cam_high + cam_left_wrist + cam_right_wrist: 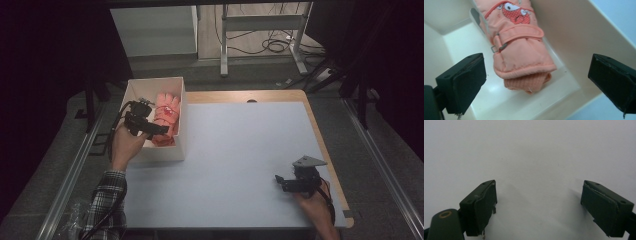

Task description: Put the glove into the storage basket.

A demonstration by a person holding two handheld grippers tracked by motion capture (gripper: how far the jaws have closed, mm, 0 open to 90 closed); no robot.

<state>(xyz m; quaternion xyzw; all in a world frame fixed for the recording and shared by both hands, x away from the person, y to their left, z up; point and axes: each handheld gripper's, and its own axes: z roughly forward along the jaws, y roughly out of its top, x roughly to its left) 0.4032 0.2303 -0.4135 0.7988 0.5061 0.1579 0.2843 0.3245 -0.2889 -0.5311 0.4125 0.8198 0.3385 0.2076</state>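
Note:
A pink padded mitten [166, 116] [517, 47] with a red cartoon face lies in the white box [137, 90] [574, 32] at the table's left edge, its knitted cuff toward me. My left gripper [152, 128] [536, 82] hovers over the box above the cuff, jaws wide apart, with nothing between them. Over the bare tabletop near the front right corner, my right gripper [279, 181] [539, 205] stands open and holds nothing.
The pale blue table top [240, 160] has a wooden rim along its back and right edges. Beyond the table stand a metal frame [260, 30] and cables on the floor. A plaid sleeve [107, 197] comes in at the lower left.

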